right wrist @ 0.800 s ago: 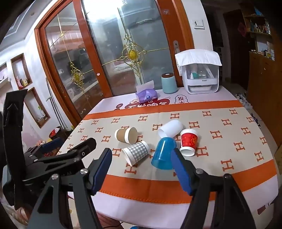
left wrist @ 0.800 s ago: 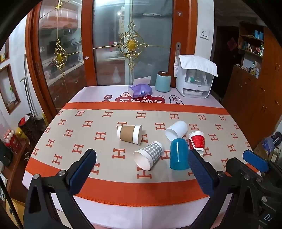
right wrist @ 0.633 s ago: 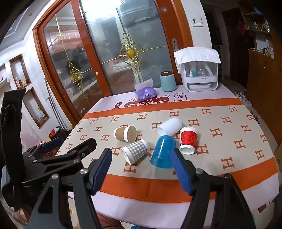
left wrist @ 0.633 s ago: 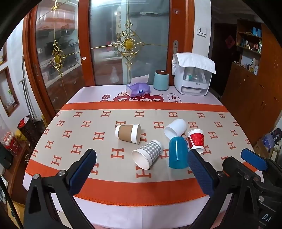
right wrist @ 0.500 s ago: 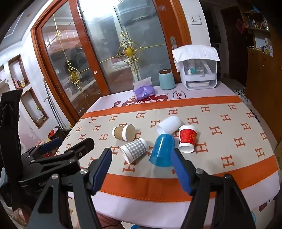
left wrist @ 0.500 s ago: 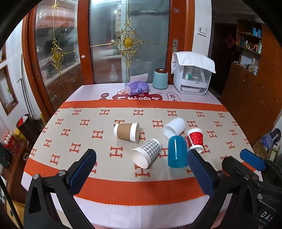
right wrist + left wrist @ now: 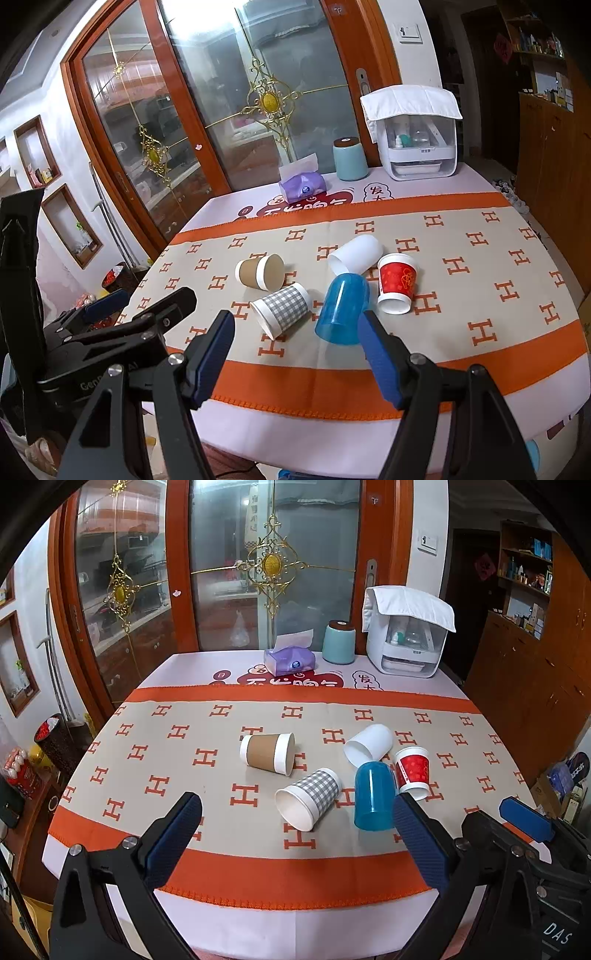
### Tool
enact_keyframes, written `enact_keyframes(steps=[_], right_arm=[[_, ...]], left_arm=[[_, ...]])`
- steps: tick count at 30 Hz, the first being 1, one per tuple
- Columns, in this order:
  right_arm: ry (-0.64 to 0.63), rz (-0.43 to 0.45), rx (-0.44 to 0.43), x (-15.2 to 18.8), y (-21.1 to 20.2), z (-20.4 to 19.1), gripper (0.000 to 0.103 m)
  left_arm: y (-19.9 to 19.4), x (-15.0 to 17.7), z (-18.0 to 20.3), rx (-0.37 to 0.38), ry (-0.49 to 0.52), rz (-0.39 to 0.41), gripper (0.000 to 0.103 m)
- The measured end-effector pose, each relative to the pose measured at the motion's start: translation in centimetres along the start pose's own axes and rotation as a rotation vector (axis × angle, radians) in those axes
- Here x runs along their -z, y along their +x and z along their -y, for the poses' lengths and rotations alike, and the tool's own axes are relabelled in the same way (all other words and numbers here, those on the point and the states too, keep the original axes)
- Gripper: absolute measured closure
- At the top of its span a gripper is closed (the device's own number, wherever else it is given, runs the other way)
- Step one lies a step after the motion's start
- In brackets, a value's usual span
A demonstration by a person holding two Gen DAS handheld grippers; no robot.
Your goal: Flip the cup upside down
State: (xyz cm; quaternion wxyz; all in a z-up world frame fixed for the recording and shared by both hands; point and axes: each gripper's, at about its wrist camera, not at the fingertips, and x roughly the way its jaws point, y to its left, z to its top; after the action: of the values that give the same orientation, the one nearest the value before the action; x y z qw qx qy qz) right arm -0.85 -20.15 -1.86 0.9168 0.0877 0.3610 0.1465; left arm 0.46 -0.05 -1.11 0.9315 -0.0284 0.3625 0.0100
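Note:
Several cups sit mid-table. A brown paper cup (image 7: pixel 267 752) (image 7: pixel 259 276), a grey checked cup (image 7: pixel 308 797) (image 7: pixel 281 309) and a white cup (image 7: pixel 368 744) (image 7: pixel 355 254) lie on their sides. A blue plastic cup (image 7: pixel 373 795) (image 7: pixel 343 309) and a red cup (image 7: pixel 413 771) (image 7: pixel 396 282) stand upside down. My left gripper (image 7: pixel 295 834) is open and empty, near the table's front edge. My right gripper (image 7: pixel 297 356) is open and empty, just short of the blue cup. The left gripper also shows at the left of the right wrist view (image 7: pixel 110 314).
The table has a beige and orange runner (image 7: pixel 177 760). At its far edge stand a purple tissue box (image 7: pixel 289 661), a teal canister (image 7: pixel 338 642) and a white appliance (image 7: pixel 406 635). Glass doors are behind; wooden cabinets (image 7: pixel 535 686) are at the right.
Both grippers have drawn back and risen slightly; the cups look a little farther and higher in view. No cup has moved. Both grippers stay open.

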Motion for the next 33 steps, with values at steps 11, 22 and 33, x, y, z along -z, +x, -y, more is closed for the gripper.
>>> enact_keyframes(steps=[11,22,33], right_arm=[[0.007,-0.011,-0.007,0.1,0.4,0.1,0.033],[0.011,-0.024,-0.009,0.3,1.0,0.2,0.033],[0.025,-0.049,-0.018,0.2,1.8,0.4,0.033]], left_arm=[[0.7,0.2,-0.1,0.01,-0.011,-0.023,0.002],[1.2,0.5,-0.3,0.01,-0.02,-0.038,0.001],[2.0,0.5,-0.3,0.01,-0.025,-0.059,0.001]])
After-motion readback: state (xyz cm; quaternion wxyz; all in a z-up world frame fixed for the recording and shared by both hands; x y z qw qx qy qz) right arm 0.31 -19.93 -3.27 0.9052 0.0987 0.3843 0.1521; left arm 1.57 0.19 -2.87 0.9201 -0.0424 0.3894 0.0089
